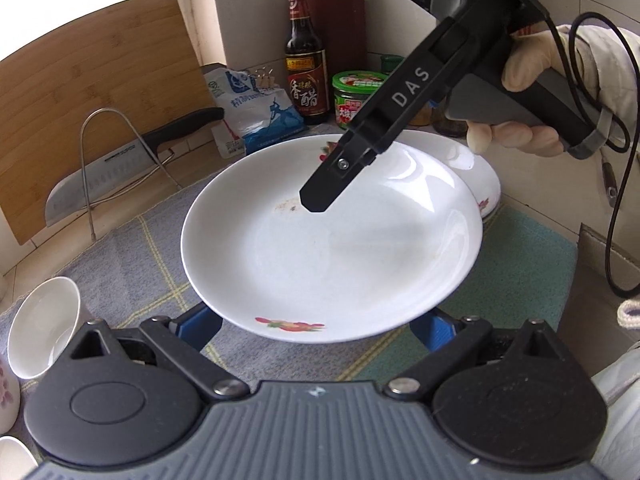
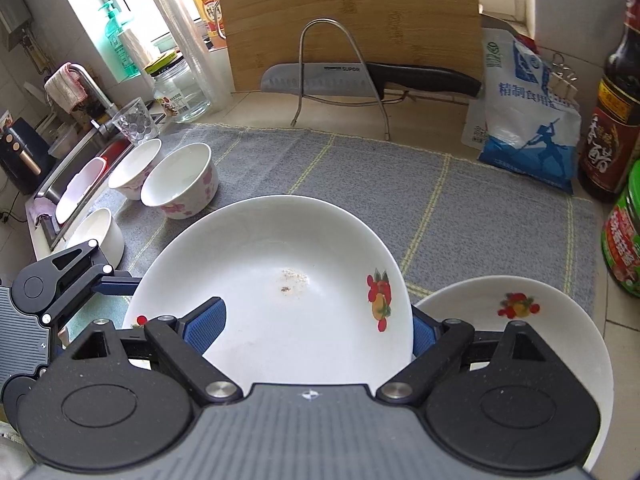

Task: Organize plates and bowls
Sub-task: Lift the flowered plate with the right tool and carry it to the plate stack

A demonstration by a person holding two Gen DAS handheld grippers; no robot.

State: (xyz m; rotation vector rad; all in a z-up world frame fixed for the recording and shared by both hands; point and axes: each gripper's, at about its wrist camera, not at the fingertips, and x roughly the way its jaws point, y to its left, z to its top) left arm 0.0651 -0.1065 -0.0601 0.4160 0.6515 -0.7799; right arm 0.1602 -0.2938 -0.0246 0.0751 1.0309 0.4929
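Shallow white ceramic plate with fruit print [image 1: 332, 240] held between two hand-held tools above grey checked mat [image 1: 132, 256] on counter.
Left tool [image 1: 320, 330] and right tool [image 2: 316, 328] clamped wide across opposite rims; second printed plate [image 2: 520, 320] just right, below; flowered bowls [image 2: 180, 184] far left.

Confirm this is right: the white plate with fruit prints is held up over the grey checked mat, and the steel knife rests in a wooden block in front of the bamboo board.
Wrong holder. The steel knife rests in a bent wire rack, not a wooden block, as the right wrist view shows. The white plate with fruit prints over the grey checked mat and the bamboo board stand.
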